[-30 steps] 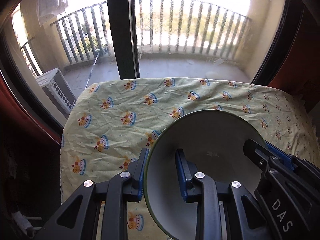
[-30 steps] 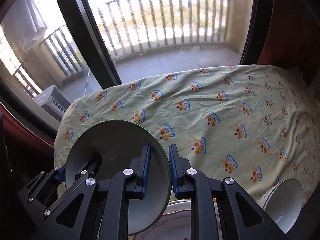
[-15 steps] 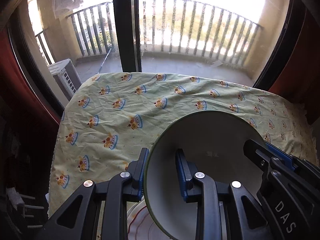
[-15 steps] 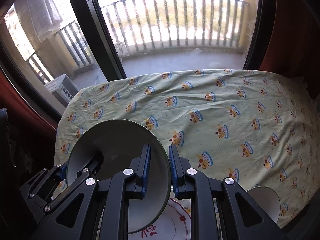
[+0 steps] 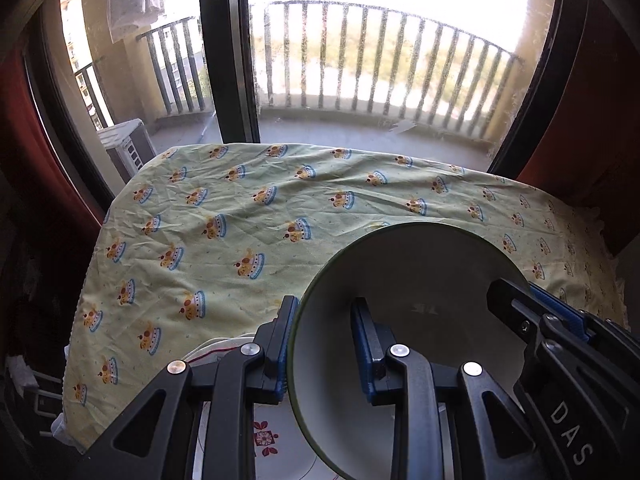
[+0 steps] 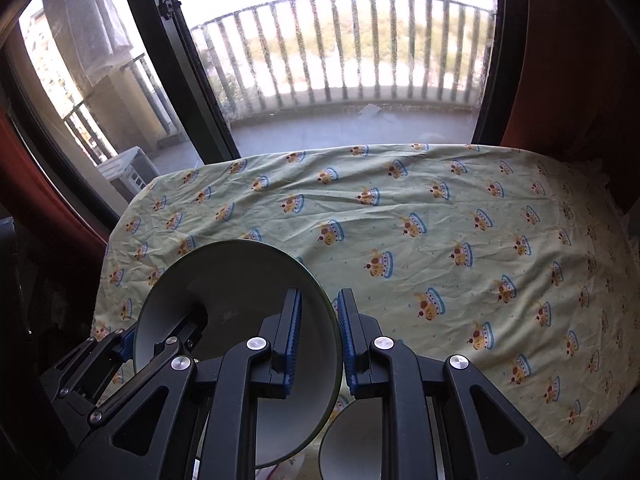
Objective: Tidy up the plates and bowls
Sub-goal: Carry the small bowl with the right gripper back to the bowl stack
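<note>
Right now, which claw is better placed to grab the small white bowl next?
Probably the right claw: the small white bowl lies just beneath it, unseen from the left. Both it and the left claw grip the big bowl, so that goes down first.

Glossy glazed bowl (image 5: 420, 280); wrinkled matt cotton tablecloth (image 5: 240, 216); ribbed blue finger pads (image 5: 362, 344).

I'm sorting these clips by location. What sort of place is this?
Most likely a home, a room that opens onto a balcony. A table with a crown-print tablecloth stands against a glass balcony door, the balcony railing lies beyond it, and a floral plate sits on the table.
</note>
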### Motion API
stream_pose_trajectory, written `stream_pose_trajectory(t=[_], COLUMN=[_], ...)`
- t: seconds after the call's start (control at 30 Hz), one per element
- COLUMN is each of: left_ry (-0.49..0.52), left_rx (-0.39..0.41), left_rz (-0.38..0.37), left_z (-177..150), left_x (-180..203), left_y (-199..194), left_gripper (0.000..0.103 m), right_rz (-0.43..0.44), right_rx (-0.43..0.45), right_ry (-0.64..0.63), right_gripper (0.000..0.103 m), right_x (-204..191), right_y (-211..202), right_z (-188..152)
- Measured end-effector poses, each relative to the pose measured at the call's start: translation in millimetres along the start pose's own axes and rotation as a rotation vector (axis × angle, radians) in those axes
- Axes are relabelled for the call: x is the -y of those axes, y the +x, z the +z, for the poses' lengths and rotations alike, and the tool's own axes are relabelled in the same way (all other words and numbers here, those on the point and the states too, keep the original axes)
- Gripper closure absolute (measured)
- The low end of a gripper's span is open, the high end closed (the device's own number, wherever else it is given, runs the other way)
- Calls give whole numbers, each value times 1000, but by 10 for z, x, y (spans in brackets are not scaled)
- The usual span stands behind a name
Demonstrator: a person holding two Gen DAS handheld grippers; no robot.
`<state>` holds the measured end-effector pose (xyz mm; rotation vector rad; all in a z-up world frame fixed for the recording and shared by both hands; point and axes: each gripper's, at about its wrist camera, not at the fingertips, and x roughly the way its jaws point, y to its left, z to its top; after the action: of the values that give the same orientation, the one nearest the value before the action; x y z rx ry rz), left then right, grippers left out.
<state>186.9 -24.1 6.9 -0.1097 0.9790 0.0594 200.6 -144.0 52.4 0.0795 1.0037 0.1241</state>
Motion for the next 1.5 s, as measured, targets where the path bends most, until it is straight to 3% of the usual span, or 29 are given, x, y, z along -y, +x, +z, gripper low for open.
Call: stream_pose_trajectory(t=[0.33, 0.6, 1.5], left_ry=[21, 27, 29], left_rx=[10, -9, -176], left_rz=[-12, -9, 18], left_z=[-183, -376, -905], left_x=[543, 753, 774], left_y=[-64, -93, 221], left_gripper=[77, 77, 77], right_rz=[-11, -10, -26], right_rx=[11, -2, -153], right_ry=[14, 11, -26], right_gripper=[81, 81, 81], right_x=[597, 860, 921], right_y=[-158, -227, 116], right_z=[-125, -283, -799])
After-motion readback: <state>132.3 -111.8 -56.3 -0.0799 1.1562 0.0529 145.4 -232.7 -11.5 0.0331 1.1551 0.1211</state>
